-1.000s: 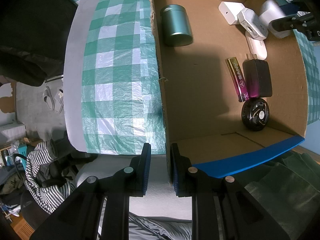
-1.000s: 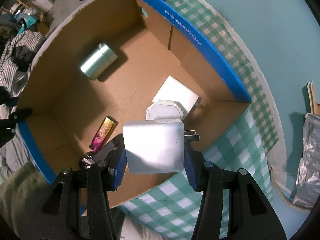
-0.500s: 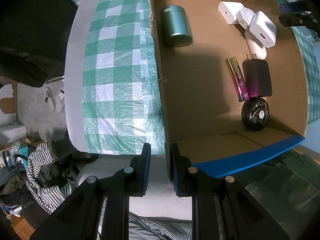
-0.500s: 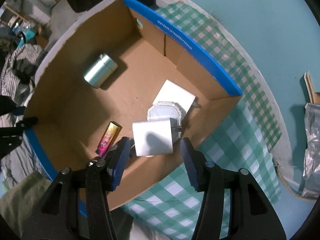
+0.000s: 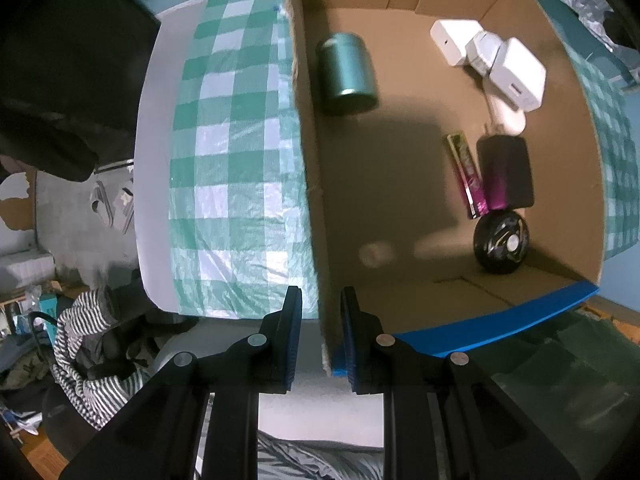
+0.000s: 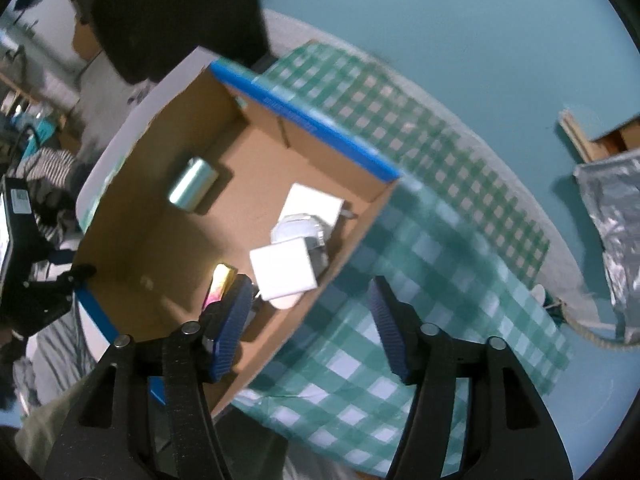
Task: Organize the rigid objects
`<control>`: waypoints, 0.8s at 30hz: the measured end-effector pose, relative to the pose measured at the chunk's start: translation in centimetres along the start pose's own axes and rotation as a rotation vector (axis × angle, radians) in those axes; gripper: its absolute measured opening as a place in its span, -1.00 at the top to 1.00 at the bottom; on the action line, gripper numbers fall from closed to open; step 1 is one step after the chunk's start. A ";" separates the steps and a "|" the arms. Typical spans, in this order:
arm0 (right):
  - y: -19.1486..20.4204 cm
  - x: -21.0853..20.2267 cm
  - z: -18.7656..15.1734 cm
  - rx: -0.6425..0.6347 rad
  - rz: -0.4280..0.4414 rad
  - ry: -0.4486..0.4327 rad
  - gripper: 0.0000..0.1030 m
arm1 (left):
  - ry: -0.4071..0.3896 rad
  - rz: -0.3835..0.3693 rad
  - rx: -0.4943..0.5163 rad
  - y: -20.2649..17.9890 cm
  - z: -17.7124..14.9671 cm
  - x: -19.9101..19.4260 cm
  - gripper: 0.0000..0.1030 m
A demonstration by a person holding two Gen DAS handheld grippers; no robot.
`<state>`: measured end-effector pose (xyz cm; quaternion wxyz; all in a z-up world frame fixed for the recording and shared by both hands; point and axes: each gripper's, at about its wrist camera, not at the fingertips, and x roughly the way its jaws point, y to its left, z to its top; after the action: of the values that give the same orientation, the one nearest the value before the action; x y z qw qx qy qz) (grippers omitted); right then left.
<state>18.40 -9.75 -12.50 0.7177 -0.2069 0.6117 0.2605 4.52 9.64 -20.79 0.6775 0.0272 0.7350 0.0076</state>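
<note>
My left gripper (image 5: 320, 320) is shut on the near wall of the cardboard box (image 5: 312, 160) and points straight down. Inside the box lie a green tin (image 5: 348, 68), a white charger (image 5: 518, 74) against other white adapters (image 5: 454, 40), a pink-gold bar (image 5: 466, 176), a black adapter (image 5: 506, 170) and a black round piece (image 5: 502, 242). My right gripper (image 6: 312, 316) hangs above the box's edge; its jaws are opening with nothing between them. The white charger (image 6: 282, 274) lies below it in the box (image 6: 304, 124).
The box stands on a green checked cloth (image 5: 224, 160) over a round table (image 6: 520, 184). A silver foil bag (image 6: 612, 208) lies at the right. Striped clothing (image 5: 80, 336) and clutter sit on the floor beyond the table's edge.
My right gripper has let go of the white charger, which now rests in the box beside the other white pieces. The gripper has risen and spread wider. The left gripper has kept still.
</note>
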 end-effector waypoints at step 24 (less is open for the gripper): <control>-2.7 -12.6 -8.0 0.345 -0.173 -0.334 -0.30 | -0.403 -0.058 -0.057 -1.9 1.5 -14.2 -0.61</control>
<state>12.48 -18.25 -1.44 0.8531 -0.0871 0.5001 0.1203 7.09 7.04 -6.87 0.8114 -0.0119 0.5844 0.0034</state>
